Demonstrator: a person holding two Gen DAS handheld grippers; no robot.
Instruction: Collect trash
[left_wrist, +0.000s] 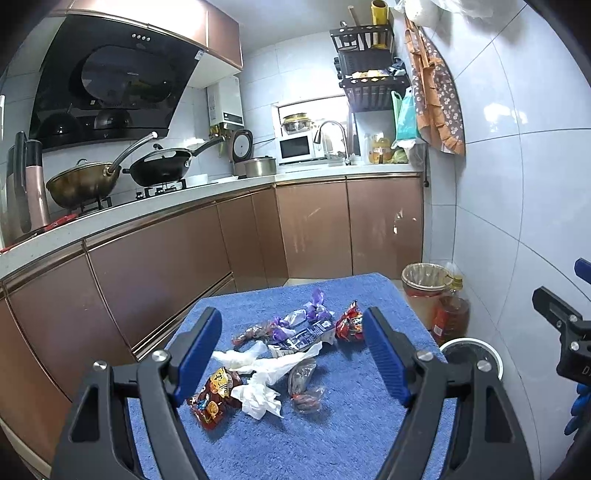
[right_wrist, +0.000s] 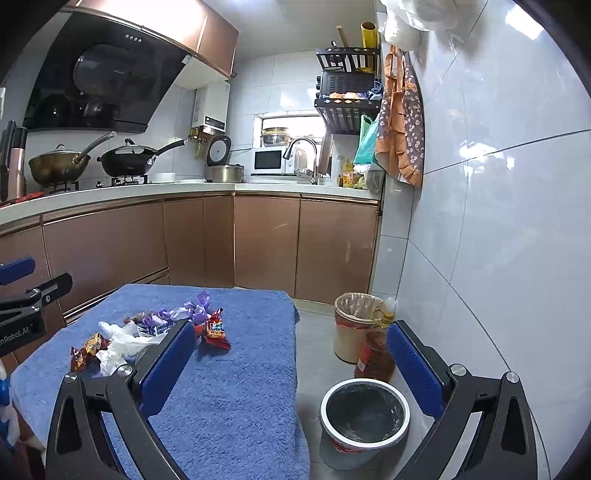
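Observation:
Several pieces of trash lie on a table covered with a blue towel (left_wrist: 332, 424): a red snack wrapper (left_wrist: 214, 400), crumpled white tissue (left_wrist: 258, 397), a clear wrapper (left_wrist: 303, 384), purple wrappers (left_wrist: 317, 308) and a second red wrapper (left_wrist: 349, 325). My left gripper (left_wrist: 291, 354) hangs open above the pile, nothing between its blue pads. My right gripper (right_wrist: 291, 362) is open too, over the table's right edge, holding nothing. The same red wrapper (right_wrist: 216, 330) and tissue (right_wrist: 122, 345) lie left of it. A white-rimmed bin with a dark liner (right_wrist: 364, 411) stands on the floor below it.
A beige lined bin (right_wrist: 354, 325) and an oil bottle (right_wrist: 376, 354) stand by the tiled wall. Brown cabinets (right_wrist: 266, 240) and a counter with woks (left_wrist: 159, 166) run along the left and back. The other gripper's body shows at the right edge (left_wrist: 565, 332).

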